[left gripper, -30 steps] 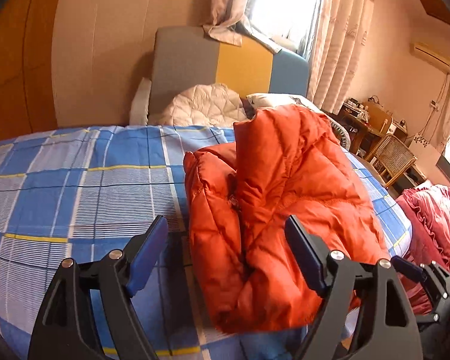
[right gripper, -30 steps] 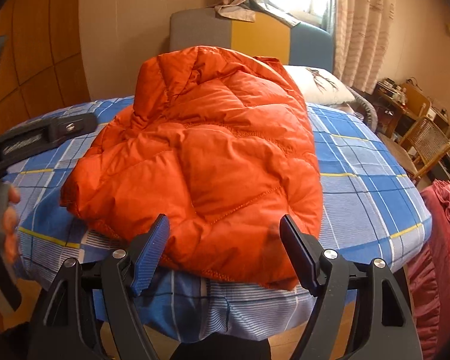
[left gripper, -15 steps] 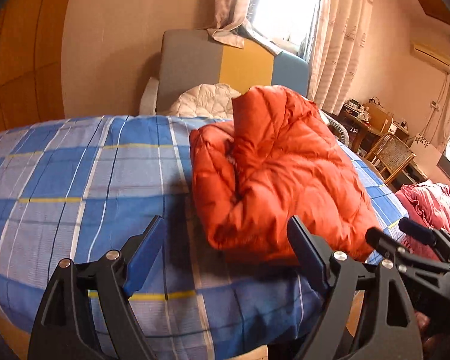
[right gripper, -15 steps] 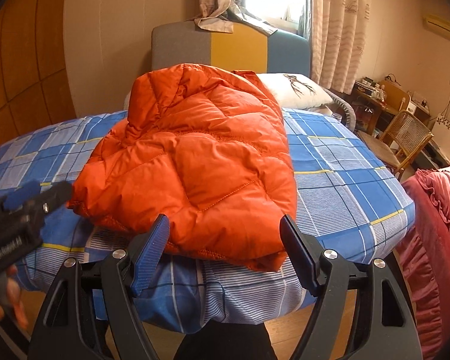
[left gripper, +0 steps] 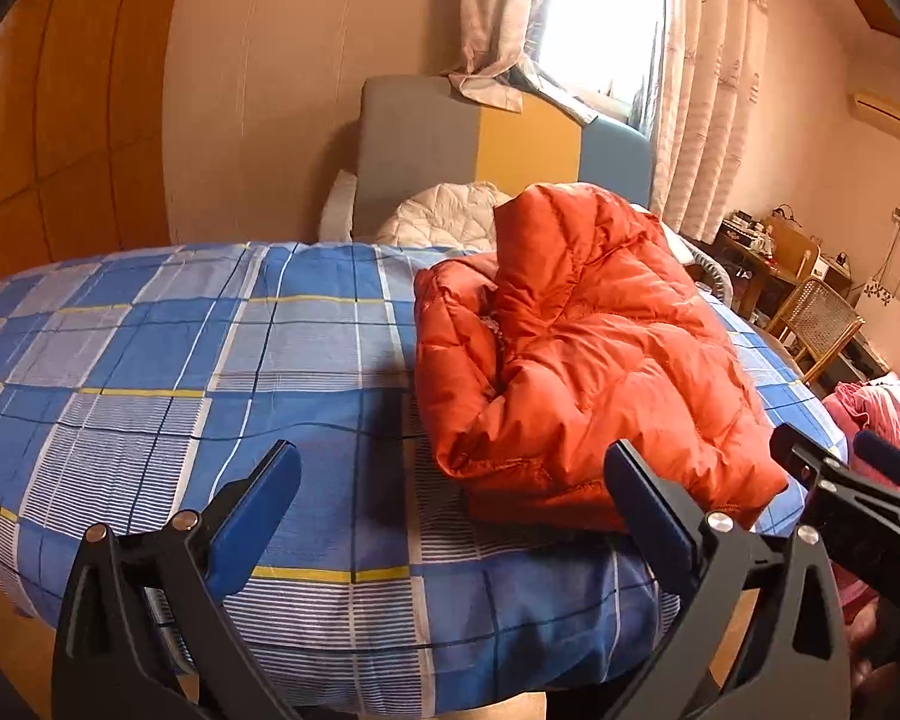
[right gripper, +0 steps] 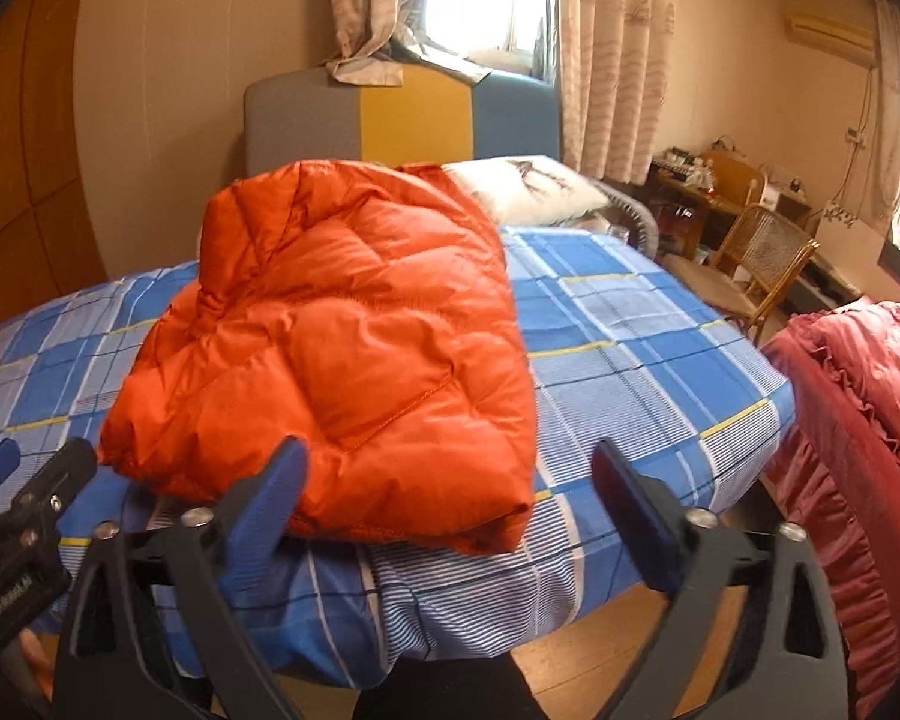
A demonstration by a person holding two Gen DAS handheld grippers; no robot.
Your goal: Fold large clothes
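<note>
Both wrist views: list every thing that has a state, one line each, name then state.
orange puffer jacket: folded into a bundle, lying on the bed, held by neither gripper.
left gripper: jaws opening, nothing between them.
right gripper: jaws opening, nothing gripped.
checked bedsheet: spread over the bed.
curtains: drawn apart, window showing.
wicker chair: upright, unoccupied.

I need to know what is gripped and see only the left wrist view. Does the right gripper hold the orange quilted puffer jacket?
Observer: No. The right gripper is opening its jaws, nothing pinched between them; the orange quilted puffer jacket lies free on the blue checked bed sheet.
Operator: Its right edge?
Observer: One smooth fold line, no sleeve sticking out.
Operator: Anything behind it?
Observer: A white pillow with a dark print.
</note>
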